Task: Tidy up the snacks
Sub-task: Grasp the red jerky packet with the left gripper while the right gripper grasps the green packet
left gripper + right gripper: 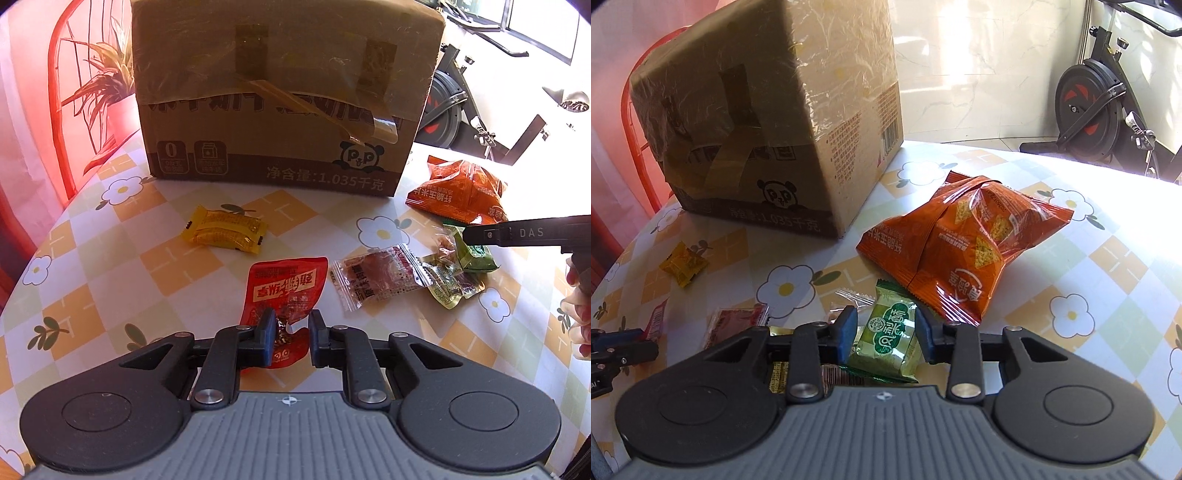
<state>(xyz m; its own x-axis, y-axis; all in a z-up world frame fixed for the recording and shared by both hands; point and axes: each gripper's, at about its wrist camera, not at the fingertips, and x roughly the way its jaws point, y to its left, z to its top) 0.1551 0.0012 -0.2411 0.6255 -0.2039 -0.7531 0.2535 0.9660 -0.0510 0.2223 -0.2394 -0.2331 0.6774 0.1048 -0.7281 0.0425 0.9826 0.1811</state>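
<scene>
The red pouch lies near on the table; the left gripper is drawn together over its near end. Right of it the green packet sits between the right gripper pads, untouched. The orange bag and box lie farther.

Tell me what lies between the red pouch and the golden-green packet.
A clear-wrapped reddish snack, between red pouch and golden-green packet; the left wrist view shows it.
</scene>
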